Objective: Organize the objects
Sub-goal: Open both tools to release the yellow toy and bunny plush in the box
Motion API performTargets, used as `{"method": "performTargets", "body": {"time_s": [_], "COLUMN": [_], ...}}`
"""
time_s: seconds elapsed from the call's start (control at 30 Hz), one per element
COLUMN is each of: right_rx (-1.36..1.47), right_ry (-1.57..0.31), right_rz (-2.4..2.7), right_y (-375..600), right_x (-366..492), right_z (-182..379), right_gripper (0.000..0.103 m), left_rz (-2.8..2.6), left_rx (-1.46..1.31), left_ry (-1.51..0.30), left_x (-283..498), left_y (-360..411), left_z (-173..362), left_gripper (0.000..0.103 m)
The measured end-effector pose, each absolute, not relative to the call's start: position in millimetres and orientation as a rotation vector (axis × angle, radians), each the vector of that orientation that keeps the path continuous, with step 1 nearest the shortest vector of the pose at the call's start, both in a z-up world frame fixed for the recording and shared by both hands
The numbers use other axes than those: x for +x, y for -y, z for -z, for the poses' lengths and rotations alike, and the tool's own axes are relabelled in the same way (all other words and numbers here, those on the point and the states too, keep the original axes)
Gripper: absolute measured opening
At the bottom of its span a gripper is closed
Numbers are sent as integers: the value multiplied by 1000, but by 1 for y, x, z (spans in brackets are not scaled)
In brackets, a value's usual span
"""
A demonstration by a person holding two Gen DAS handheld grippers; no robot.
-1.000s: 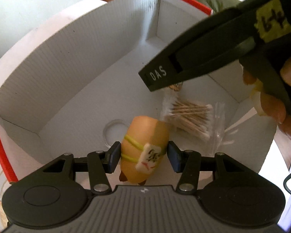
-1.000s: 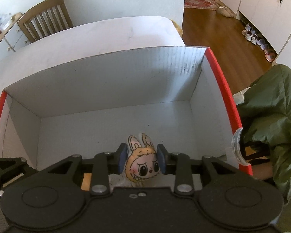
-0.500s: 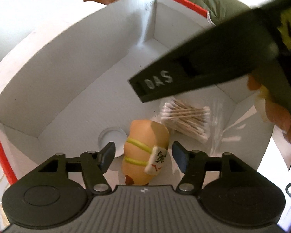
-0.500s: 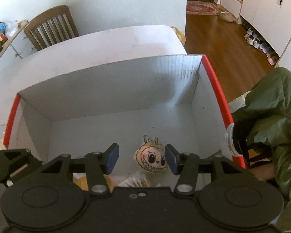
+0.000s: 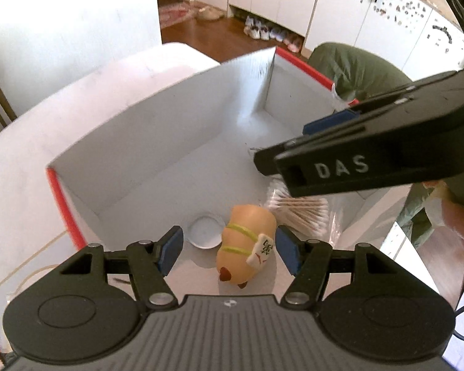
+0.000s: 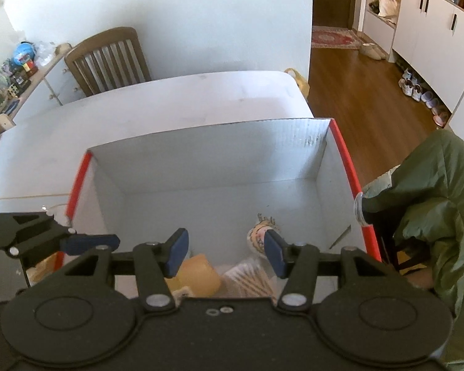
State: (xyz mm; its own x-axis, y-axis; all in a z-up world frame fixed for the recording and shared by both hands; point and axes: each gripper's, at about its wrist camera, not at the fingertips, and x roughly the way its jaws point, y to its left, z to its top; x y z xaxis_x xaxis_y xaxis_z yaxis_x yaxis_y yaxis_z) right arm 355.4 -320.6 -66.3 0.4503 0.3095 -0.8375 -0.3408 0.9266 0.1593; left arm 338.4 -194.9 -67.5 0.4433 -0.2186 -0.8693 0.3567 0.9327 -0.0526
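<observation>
both tongs empty above the box, toys lying inside

the left gripper (image 5: pixel 229 249) hangs with its jaws moderately apart and nothing pinched; the orange toy (image 5: pixel 246 244) lies on the floor of the white box (image 5: pixel 157 142) below the gap, clear of both pads. its long axis runs from near the camera up and away toward the right, so a fresh grab would take it across the waist. a white tag on its side carries a printed character, too small to read for sure. just beside it sit a small round lid (image 5: pixel 204 234) and a bag of cotton swabs (image 5: pixel 300 213).

the right gripper (image 6: pixel 225 252) is likewise parted and empty. the little face doll (image 6: pixel 258 236) rests on the box floor, partly hidden behind the right-hand finger, so this gripper is the nearer one to it. seen from the left wrist view, the right tool's finger reads "das".
</observation>
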Motion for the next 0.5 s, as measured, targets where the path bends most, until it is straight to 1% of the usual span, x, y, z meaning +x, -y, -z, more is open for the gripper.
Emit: {"method": "performTargets", "body": {"time_s": [0.1,0.33,0.4,0.47,0.5], "right_rx": [-38,-46,-37,-36,-39], "right_ry": [-1010,-963,-954,-933,-923], "right_rz": [-404,-398,-403,-412,-414], "right_y": [320,314,312,309,307], "right_x": [346,318,309,299,294], "right_z": [59,39,34,28,26], "right_gripper": [54,54,56,61,61], "left_rz": [358,384,387,388,388], "left_rx": [128,106,109,110,109], "left_ry": [-1029,-967,-946,-927,-919], "left_x": [335,313,307,300,297], "left_y": [173,164,161,155,153], "left_z": [60,44,45,38,37], "left_gripper": [65,65,65,65,65]}}
